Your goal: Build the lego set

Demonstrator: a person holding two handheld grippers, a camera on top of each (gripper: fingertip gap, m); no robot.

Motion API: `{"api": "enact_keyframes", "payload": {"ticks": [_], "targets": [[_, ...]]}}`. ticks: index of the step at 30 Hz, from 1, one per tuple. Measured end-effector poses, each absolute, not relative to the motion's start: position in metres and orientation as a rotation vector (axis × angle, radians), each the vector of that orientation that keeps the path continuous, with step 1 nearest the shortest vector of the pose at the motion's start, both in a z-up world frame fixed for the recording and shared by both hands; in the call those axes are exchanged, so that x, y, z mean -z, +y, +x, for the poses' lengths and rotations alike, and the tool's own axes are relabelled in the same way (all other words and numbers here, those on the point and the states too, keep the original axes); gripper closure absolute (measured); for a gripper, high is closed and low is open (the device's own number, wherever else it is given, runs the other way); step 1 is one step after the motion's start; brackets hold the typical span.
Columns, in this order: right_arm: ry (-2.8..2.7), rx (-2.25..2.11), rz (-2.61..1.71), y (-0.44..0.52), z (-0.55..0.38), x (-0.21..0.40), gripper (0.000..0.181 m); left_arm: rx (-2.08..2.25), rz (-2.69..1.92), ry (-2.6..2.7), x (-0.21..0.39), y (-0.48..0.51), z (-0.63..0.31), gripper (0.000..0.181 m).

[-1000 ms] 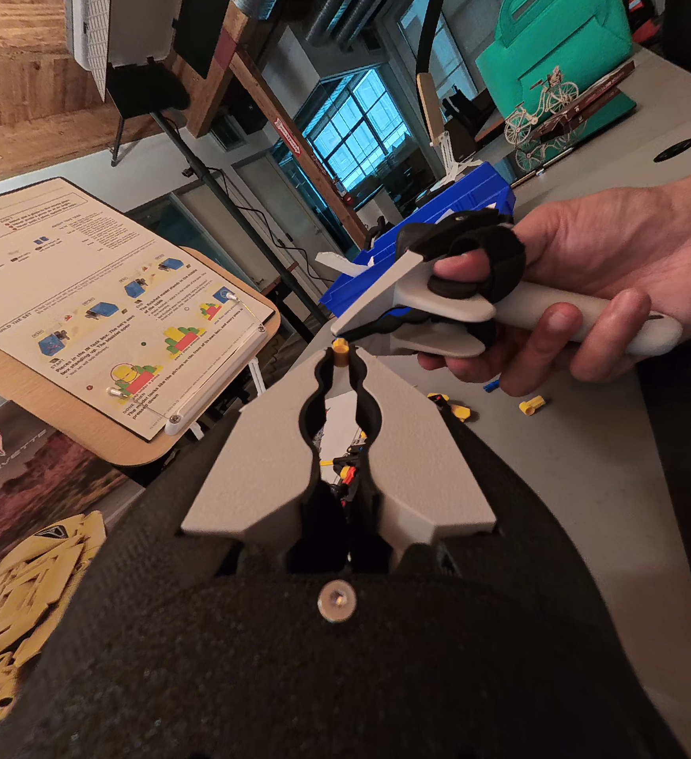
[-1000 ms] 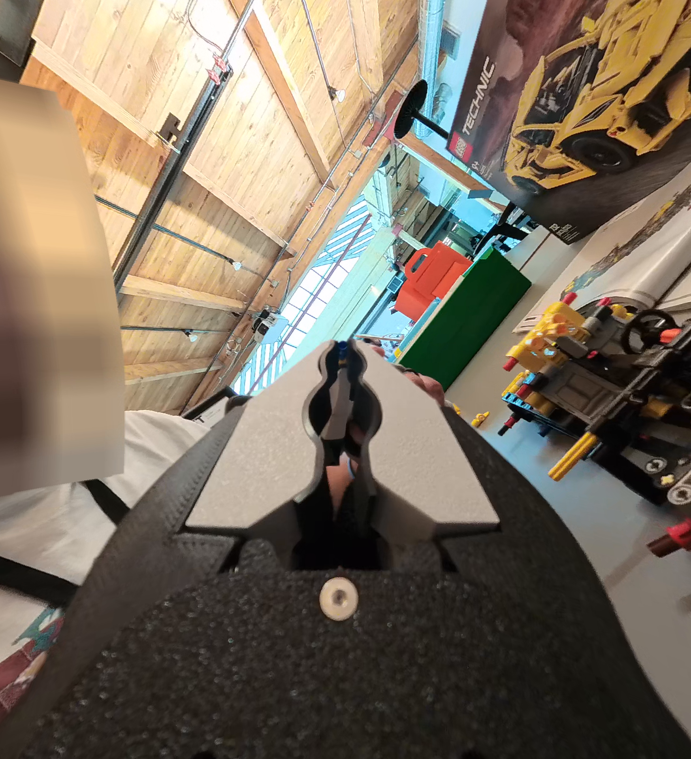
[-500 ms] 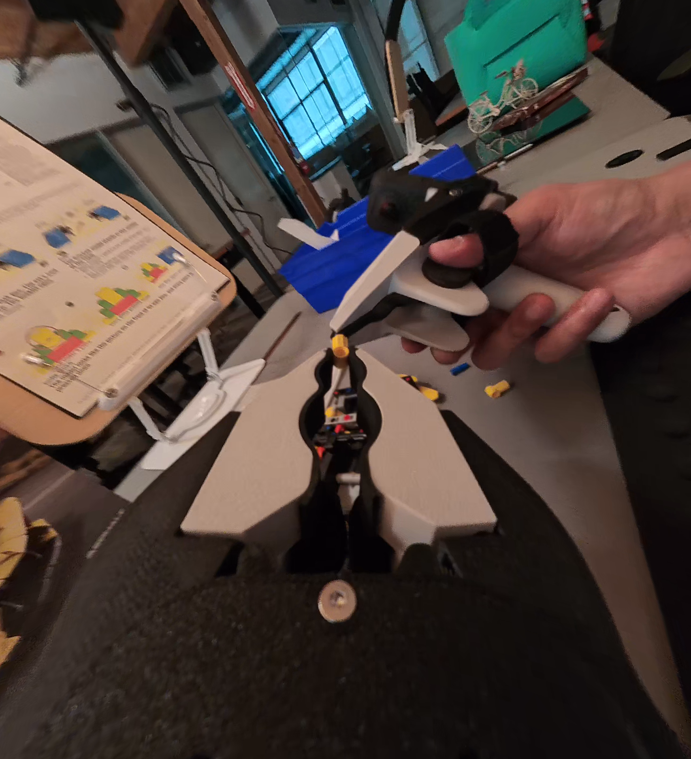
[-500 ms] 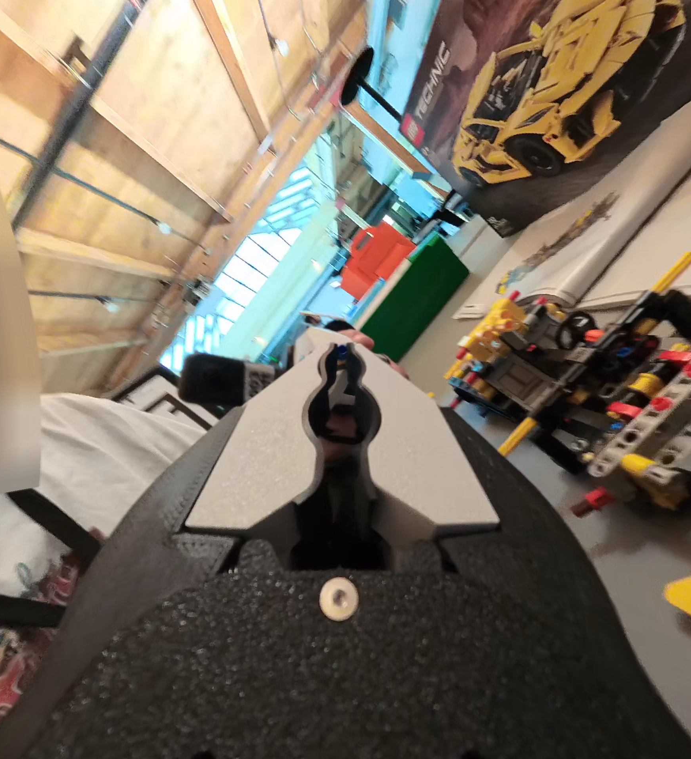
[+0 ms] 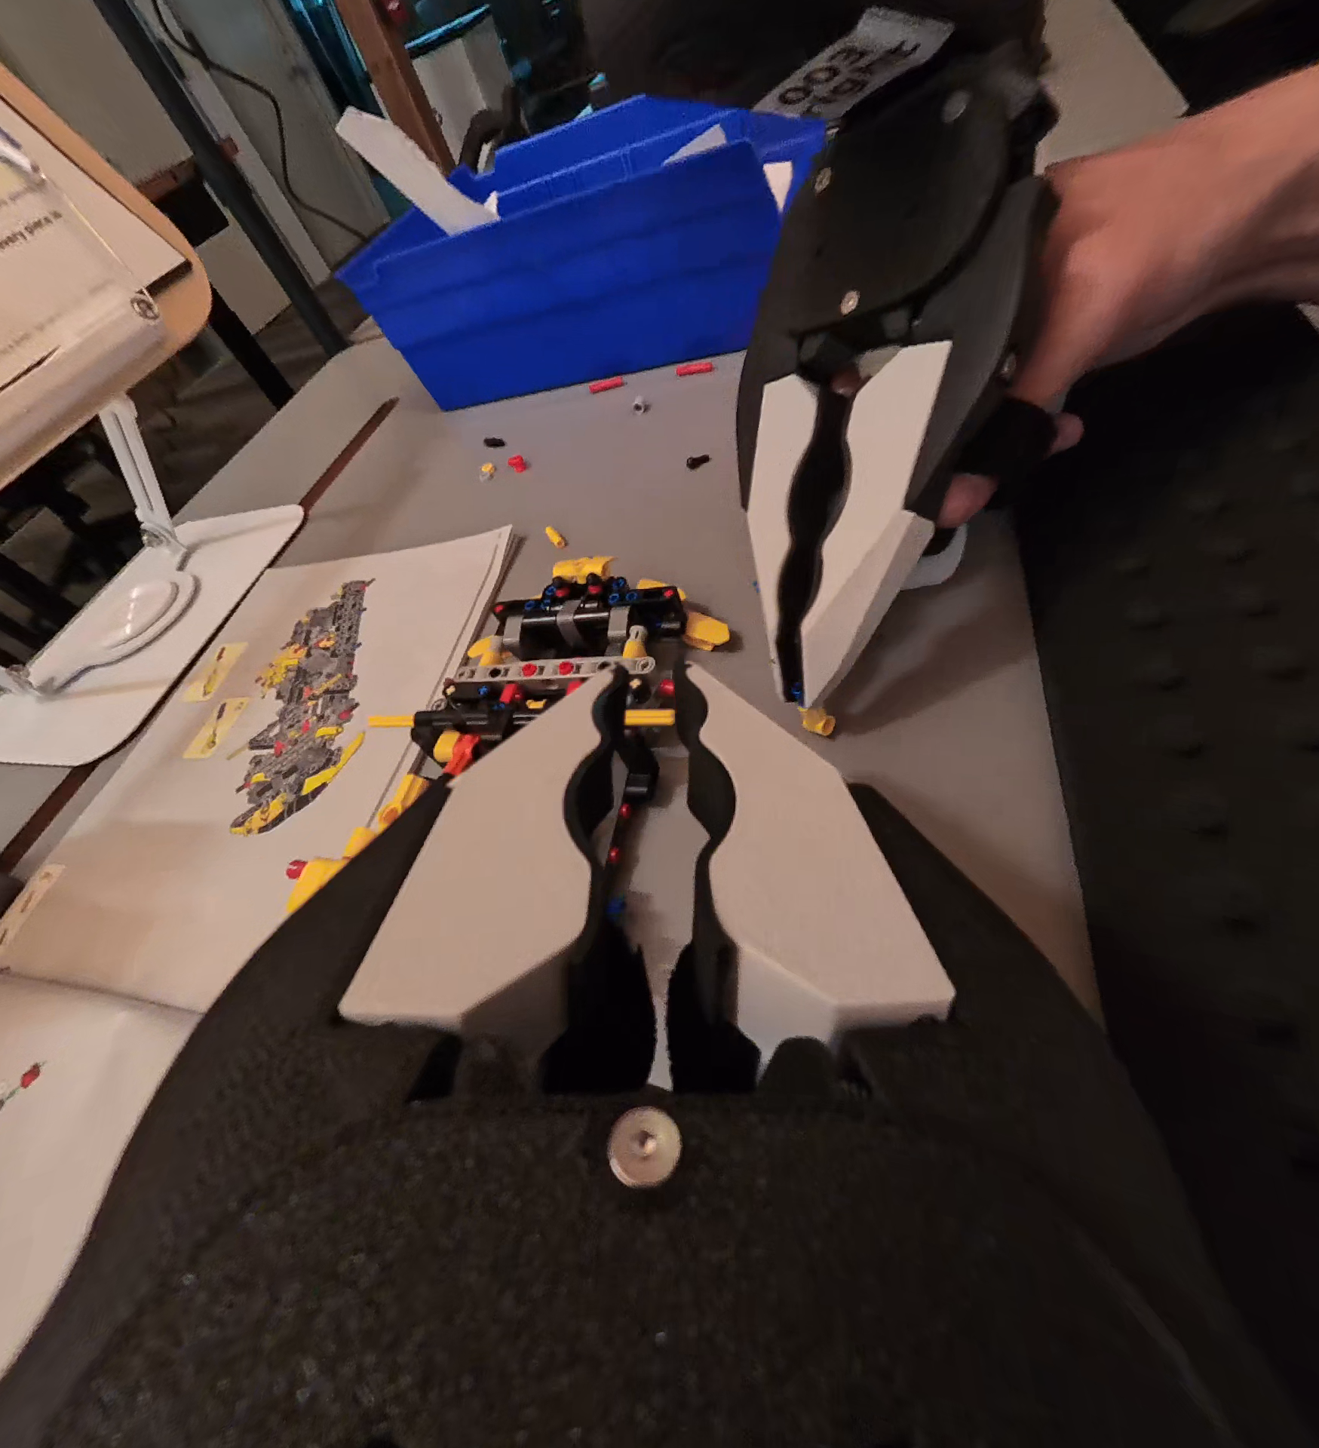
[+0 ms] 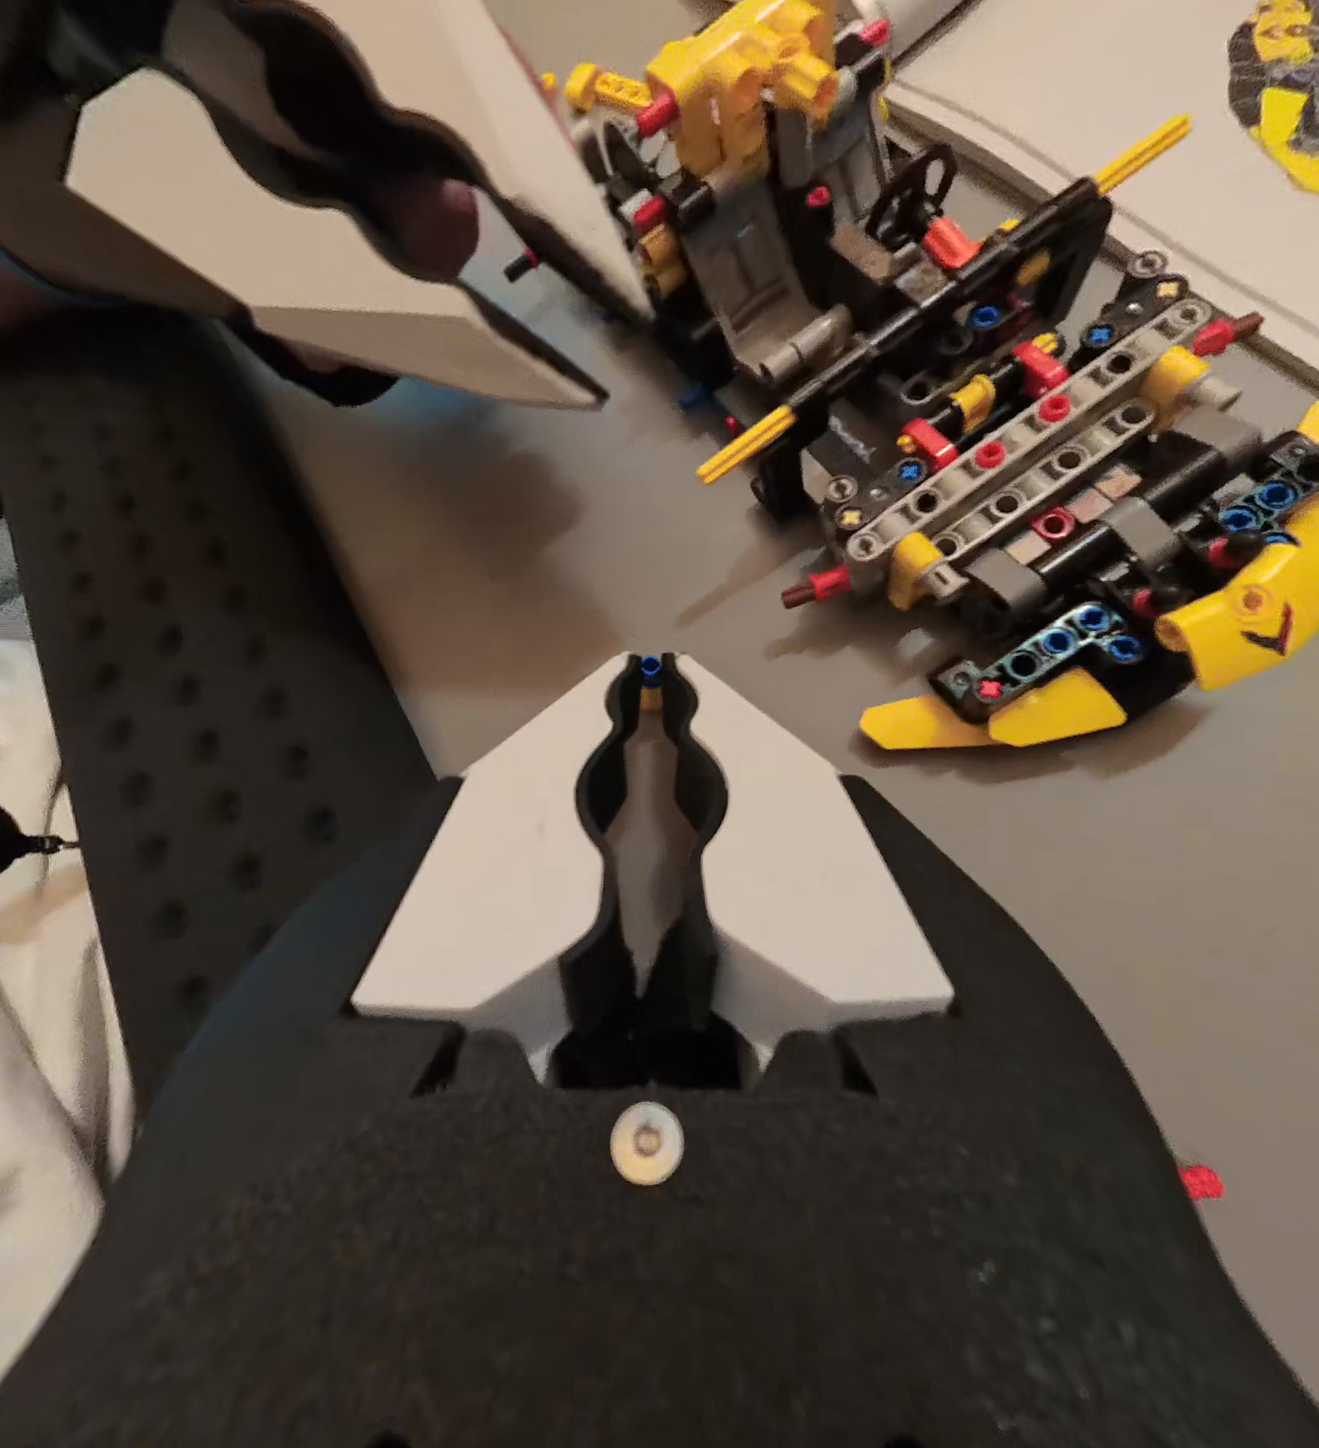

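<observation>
The partly built black, grey and yellow lego car chassis [image 5: 562, 666] lies on the grey table beside the open instruction booklet [image 5: 248, 744]; it also shows in the right wrist view [image 6: 993, 407]. My left gripper [image 5: 646, 678] is open and empty, just above the chassis' near end; in the right wrist view [image 6: 621, 352] its jaws stand apart next to the chassis. My right gripper [image 6: 648, 666] is shut on a small blue pin [image 6: 646, 666] with a yellow piece [image 6: 650, 697] on it. It points down at the table [image 5: 793, 693], right of the chassis.
A blue bin [image 5: 578, 266] stands at the back. An instruction sheet on a white stand [image 5: 37, 274] is at the left. Loose small pieces [image 5: 515, 462] lie between the bin and the chassis. A black perforated mat [image 5: 1189, 705] runs along the right. A red piece [image 6: 1200, 1183] lies near me. The tips of one gripper are about 7 cm away from the tips of the other.
Both grippers have swung down from the raised position to the table by the chassis. My left gripper has opened and no longer holds the yellow piece, which now sits at the right gripper's tip.
</observation>
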State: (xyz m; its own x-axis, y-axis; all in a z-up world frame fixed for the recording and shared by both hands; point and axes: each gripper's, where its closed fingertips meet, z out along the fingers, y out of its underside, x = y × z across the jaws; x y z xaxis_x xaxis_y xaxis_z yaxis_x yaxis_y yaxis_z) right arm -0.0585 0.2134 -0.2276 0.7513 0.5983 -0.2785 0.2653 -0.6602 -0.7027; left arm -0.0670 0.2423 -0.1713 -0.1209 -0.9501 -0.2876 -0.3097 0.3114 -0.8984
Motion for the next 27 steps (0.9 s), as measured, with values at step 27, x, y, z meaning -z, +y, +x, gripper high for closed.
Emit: {"api": "enact_keyframes", "payload": {"ticks": [27], "targets": [[-0.676,-0.603,-2.3,0.19,-0.038,0.223,0.175,0.947,-1.077,1.876,0.189,0.193,-0.072,0.158]]}}
